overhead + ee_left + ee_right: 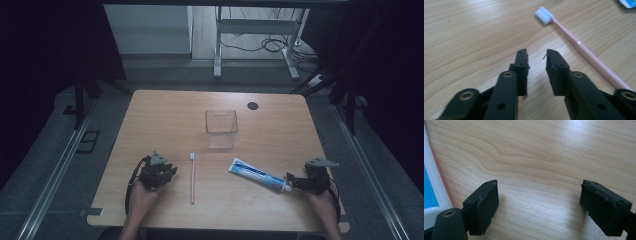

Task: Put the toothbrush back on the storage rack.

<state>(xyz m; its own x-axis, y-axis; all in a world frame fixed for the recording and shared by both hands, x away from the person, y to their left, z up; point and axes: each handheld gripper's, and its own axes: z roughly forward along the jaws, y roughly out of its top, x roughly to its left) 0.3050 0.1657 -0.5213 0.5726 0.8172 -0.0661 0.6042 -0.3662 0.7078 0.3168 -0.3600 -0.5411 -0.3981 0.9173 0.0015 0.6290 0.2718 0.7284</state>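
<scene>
Right tool (539, 207) wide open, empty, left tool (536, 72) slightly parted, empty, toothpaste tube (430, 195) cut off

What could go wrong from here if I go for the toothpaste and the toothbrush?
The right gripper is open with the toothpaste tube outside its jaws, so closing now would grab nothing. The toothbrush lies flat and thin beside the open left gripper; it may slip or roll. The clear cup looks light and could tip.
</scene>
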